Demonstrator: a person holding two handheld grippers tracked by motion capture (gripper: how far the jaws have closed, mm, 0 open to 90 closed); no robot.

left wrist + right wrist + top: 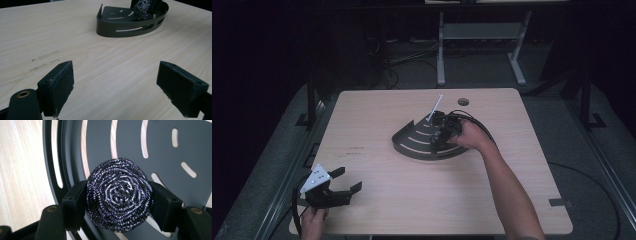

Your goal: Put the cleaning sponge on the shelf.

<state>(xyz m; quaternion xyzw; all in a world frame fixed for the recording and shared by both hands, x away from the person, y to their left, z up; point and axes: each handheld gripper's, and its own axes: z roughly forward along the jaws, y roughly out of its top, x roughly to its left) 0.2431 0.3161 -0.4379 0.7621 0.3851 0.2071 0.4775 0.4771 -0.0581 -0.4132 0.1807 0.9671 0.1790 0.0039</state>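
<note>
The right gripper (pixel 119 202) squeezes the shiny scrubber (pixel 119 197) over the dark tray (pixel 160 142), ready to drop it. At lower left, the left gripper (pixel 346 181) waits wide open, holding nothing.

From the high view we see a dim room: the wooden surface (pixel 412 190) is evenly lit from overhead while the floor and the background sink into near black. Shadows on it are soft and short. We find the picture slightly grainy, with mild softness towards the corners. Both gripper views are brighter and sharp close up; the metal scourer (pixel 119 193) glints, and the dark tray (pixel 125 23) looks faintly soft
</note>
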